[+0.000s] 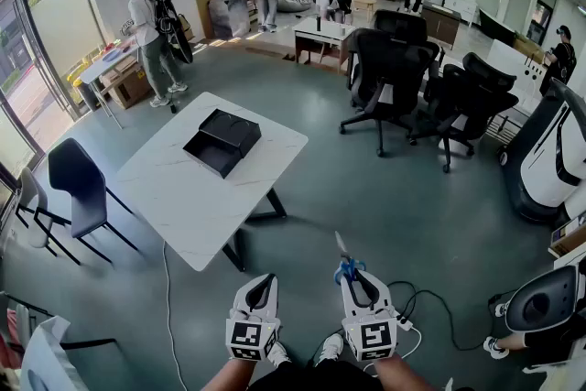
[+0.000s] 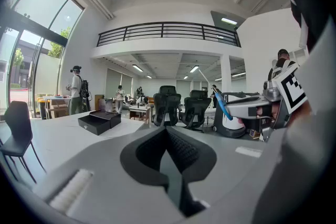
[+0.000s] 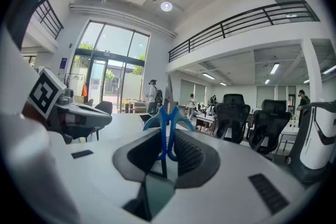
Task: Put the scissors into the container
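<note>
The scissors [image 1: 345,263] have blue handles and a thin metal blade that points up and away from me. My right gripper [image 1: 352,277] is shut on the handles, low in the head view and over the floor. The right gripper view shows the scissors [image 3: 168,124] upright between the pads of this gripper [image 3: 168,139]. Beside it, my left gripper [image 1: 259,287] is shut and holds nothing; its own view shows the jaws [image 2: 167,132] meeting. The container [image 1: 222,140] is an open black box on the white table [image 1: 174,197], well ahead of both grippers and to their left. It also appears in the left gripper view [image 2: 98,121].
A dark chair [image 1: 78,188] stands left of the table. Several black office chairs [image 1: 394,69] are grouped ahead on the right, and a white machine [image 1: 549,160] stands at the far right. A cable [image 1: 430,298] lies on the floor near my feet. People stand at the back.
</note>
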`<state>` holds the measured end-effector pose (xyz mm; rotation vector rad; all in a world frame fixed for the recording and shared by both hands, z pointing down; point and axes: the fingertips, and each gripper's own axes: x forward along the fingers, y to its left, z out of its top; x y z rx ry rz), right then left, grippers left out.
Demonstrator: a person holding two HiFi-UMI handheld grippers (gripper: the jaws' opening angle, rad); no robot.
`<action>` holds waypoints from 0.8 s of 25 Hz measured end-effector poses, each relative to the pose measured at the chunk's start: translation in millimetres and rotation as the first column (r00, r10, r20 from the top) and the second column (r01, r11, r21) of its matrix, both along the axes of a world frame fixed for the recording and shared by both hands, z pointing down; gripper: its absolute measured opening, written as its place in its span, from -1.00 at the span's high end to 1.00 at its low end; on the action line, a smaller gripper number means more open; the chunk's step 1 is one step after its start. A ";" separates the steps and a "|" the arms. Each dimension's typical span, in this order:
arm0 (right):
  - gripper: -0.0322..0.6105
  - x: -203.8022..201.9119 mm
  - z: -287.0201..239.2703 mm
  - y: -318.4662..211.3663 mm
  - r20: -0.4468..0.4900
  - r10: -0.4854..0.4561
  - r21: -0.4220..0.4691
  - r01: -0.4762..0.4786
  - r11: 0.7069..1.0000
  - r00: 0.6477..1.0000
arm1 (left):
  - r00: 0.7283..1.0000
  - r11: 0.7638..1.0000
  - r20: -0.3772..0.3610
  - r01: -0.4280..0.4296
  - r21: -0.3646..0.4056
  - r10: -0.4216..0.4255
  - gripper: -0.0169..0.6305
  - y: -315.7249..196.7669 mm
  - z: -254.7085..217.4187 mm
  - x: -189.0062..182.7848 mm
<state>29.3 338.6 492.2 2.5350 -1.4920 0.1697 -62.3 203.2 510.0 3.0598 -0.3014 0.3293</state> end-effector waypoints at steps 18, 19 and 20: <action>0.64 -22.0 2.7 -23.2 0.030 -0.024 -0.006 0.024 1.000 0.999 | 1.000 1.000 0.007 -0.009 0.005 0.009 0.92 -8.6 14.6 -26.7; 0.64 -23.5 1.5 -25.8 0.028 -0.025 -0.006 0.025 1.000 0.999 | 1.000 1.000 0.008 -0.012 0.025 0.012 0.92 -9.9 12.9 -28.0; 0.64 -25.3 0.1 -28.5 0.023 -0.027 -0.007 0.027 1.000 0.999 | 1.000 0.999 0.010 -0.017 0.052 0.017 0.92 -10.7 10.7 -29.6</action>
